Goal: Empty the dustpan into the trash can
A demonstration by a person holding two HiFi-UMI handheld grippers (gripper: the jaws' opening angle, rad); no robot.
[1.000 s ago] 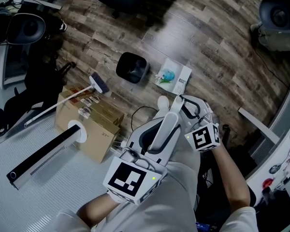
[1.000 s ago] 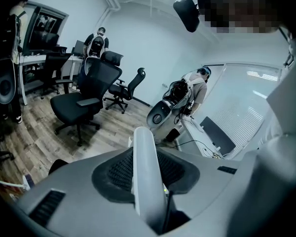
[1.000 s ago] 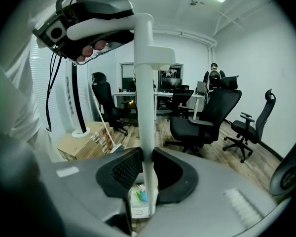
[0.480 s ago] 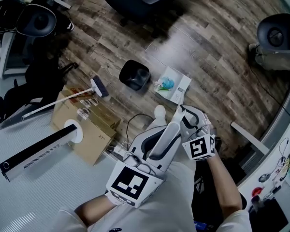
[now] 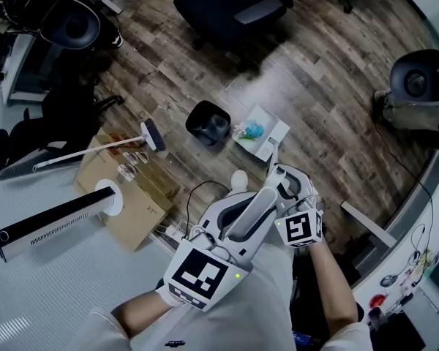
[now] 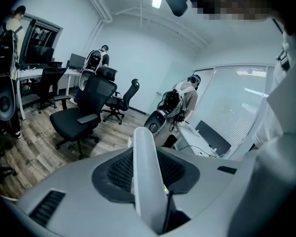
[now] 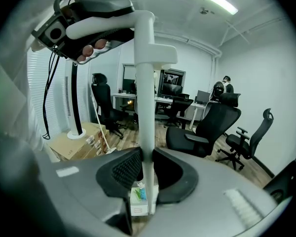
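Head view shows the dustpan (image 5: pixel 272 132) just beside the trash can (image 5: pixel 208 122), not emptied yet. Jaws of the left gripper (image 6: pixel 144 174) and the right gripper (image 7: pixel 147 164) are closed on its handle (image 5: pixel 250 209).

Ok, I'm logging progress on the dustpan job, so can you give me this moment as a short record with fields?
dustpan: white, rubbish in it, right of the trash can in the head view, not over it
trash can: black, upright, on wood floor
handle: long, white, rising from dustpan to both grippers
left gripper: fingers shut on handle, at its top
right gripper: fingers shut on handle, lower down
broom: lying across box
status: dustpan not yet emptied
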